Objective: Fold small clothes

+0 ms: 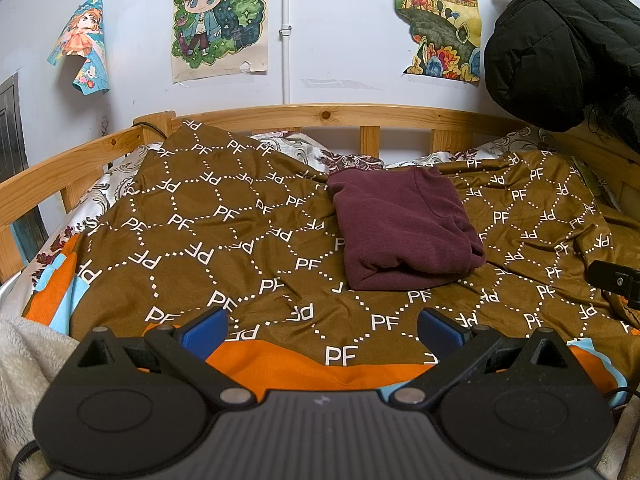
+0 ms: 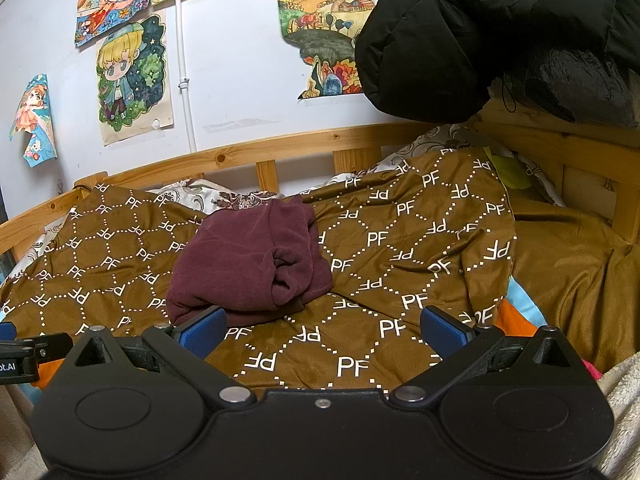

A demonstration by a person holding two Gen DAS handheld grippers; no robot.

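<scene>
A maroon garment (image 1: 404, 228) lies folded into a thick bundle on the brown "PF" patterned blanket (image 1: 224, 240). In the right wrist view the same maroon garment (image 2: 252, 264) sits left of centre, its rolled edge facing the camera. My left gripper (image 1: 322, 330) is open, its blue pads wide apart, held near the bed's front edge well short of the garment. My right gripper (image 2: 322, 330) is open too, with nothing between its pads; its left pad (image 2: 204, 330) is just in front of the bundle's near corner.
A wooden bed rail (image 1: 320, 114) runs along the back. A black puffy jacket (image 2: 500, 36) hangs at the upper right. Drawings are taped to the white wall (image 1: 340, 40). A fluffy cream blanket (image 1: 24, 368) lies at the near left. The right gripper's edge (image 1: 616, 280) shows at the far right.
</scene>
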